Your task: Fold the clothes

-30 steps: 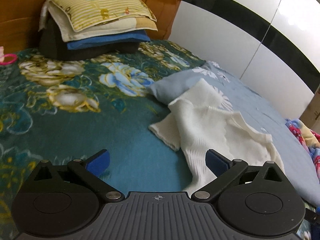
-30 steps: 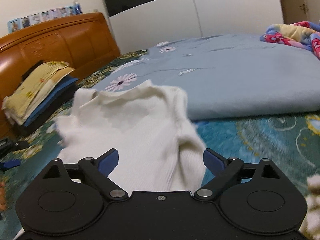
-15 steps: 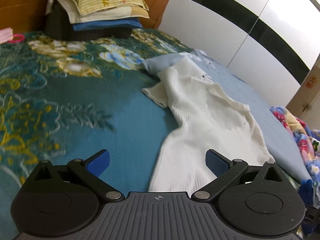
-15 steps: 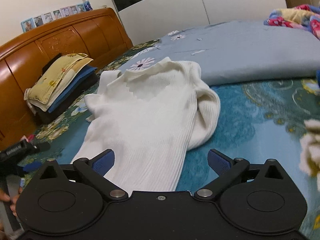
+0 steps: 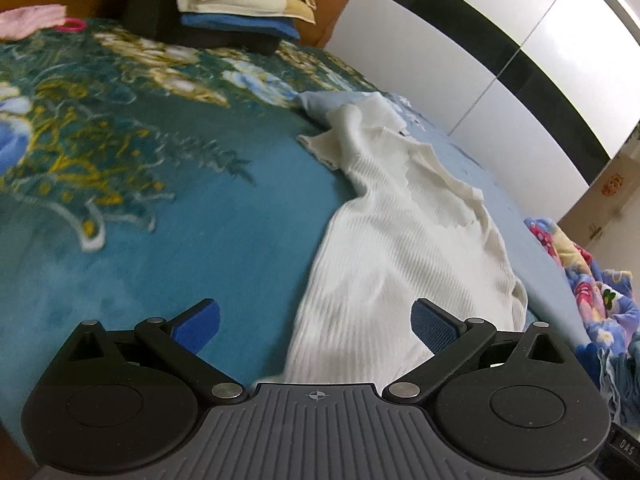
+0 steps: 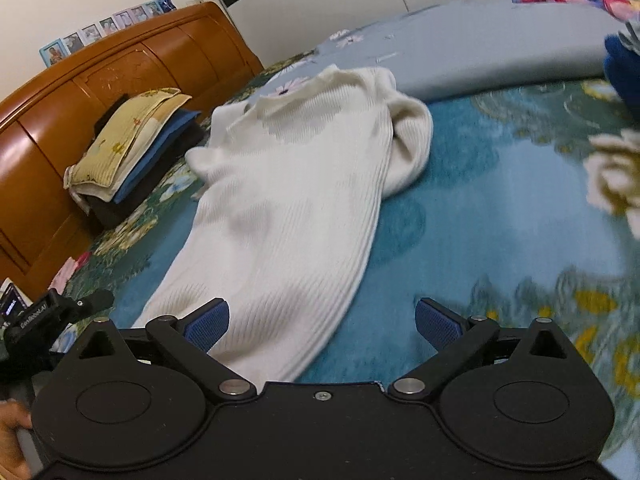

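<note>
A white ribbed knit sweater (image 5: 404,240) lies spread lengthwise on the teal floral bedspread (image 5: 168,216), collar end far, hem end near. It also shows in the right wrist view (image 6: 296,200), with one sleeve bunched at its right side. My left gripper (image 5: 316,320) is open and empty, just above the sweater's hem. My right gripper (image 6: 322,322) is open and empty, over the hem's right corner. The left gripper's body shows at the right wrist view's left edge (image 6: 52,312).
A stack of folded clothes (image 6: 128,148) sits against the wooden headboard (image 6: 100,76). A grey-blue quilt (image 6: 488,48) lies beyond the sweater. A colourful floral blanket (image 5: 592,280) is at the right. A pink item (image 5: 32,20) lies far left.
Both grippers have pulled back toward the near end of the bed. The sweater has stretched out lengthwise, and its hem now lies under both open grippers.
</note>
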Available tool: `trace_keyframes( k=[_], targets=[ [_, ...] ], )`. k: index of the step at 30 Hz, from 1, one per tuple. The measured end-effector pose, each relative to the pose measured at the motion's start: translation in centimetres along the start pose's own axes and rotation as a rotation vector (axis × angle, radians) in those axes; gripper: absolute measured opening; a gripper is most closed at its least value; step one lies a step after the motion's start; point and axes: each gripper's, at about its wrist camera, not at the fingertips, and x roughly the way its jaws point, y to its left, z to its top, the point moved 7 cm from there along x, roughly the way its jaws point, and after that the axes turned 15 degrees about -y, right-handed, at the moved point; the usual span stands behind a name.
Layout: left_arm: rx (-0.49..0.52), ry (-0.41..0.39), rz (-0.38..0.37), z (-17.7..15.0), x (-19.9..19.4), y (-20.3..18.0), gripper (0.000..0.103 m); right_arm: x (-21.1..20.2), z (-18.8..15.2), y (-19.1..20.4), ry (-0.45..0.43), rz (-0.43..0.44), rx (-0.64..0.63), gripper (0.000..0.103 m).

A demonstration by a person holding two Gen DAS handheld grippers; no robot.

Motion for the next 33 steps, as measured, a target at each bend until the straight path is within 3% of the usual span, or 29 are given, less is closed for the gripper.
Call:
trace_keyframes(
  k=[12,19,24,26,29,33],
  targets=[
    [0.048,0.007,-0.082,-2.0,-2.4,-0.9,0.103,-1.2,-3.4,2.3,0.044,0.066,0.012,0.098],
    [0.065,0.023,-0.141,-3.2,-3.1,-1.3,0.102,-1.2,-5.3,4.3,0.084,0.143,0.046,0.075],
    [0.06,0.02,-0.154,-3.6,-3.6,-1.2,0.1,-1.1,-6.4,5.4,0.103,0.192,0.087,0.071],
    [0.057,0.014,-0.152,-3.6,-3.7,-1.2,0.099,-1.0,-6.7,5.7,0.114,0.212,0.108,0.064],
    [0.036,0.007,-0.151,-3.5,-3.8,-1.1,0.089,-0.7,-6.9,5.8,0.118,0.225,0.147,0.057],
    [0.008,0.003,-0.14,-3.5,-3.9,-1.0,0.068,-0.1,-6.9,5.2,0.115,0.22,0.209,0.045]
  ],
)
